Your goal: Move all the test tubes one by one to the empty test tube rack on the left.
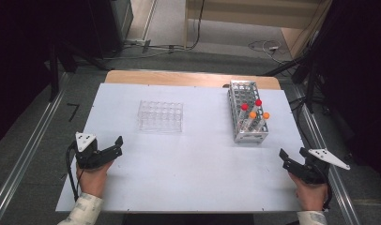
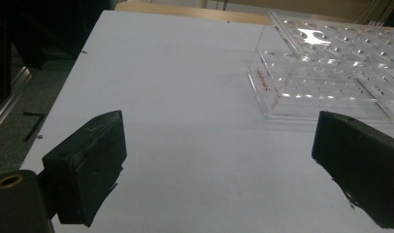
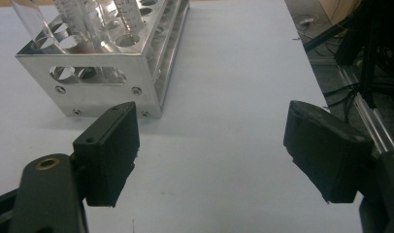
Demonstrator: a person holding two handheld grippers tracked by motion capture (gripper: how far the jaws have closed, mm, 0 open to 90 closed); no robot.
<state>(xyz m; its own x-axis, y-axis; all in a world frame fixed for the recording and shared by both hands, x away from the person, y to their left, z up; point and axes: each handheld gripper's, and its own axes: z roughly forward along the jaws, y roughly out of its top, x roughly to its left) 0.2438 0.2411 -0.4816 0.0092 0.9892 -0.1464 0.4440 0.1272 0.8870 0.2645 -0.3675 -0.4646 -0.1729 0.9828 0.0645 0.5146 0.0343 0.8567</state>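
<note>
Both grippers are held low over the near part of the bench, one at each near corner, and nothing is gripped by either. The left gripper [image 1: 114,146] is seen by the near left corner with its jaws apart and only bare bench [image 1: 188,164] between them; the same gap is seen in the left gripper view. The right gripper [image 1: 290,160] is held by the near right corner, its jaws likewise spread wide with nothing between them.

Two things are carried by the bench. A clear well plate [image 1: 161,116] lies flat left of centre, ahead and to the right of the left gripper and well apart from it; its long axis runs across the bench, parallel to the near edge. A metal rack [image 1: 247,112] stands toward the far right, its long axis running from the near edge to the far edge. Capped tubes [image 1: 252,119] are held upright in its near end, two red-topped and two orange-topped.

From the right gripper the rack lies ahead and to the left, its near short end facing that gripper, as the right gripper view [image 3: 88,92] confirms. The right hand is judged the nearer to the tubes, the left hand the nearer to the plate.
</note>
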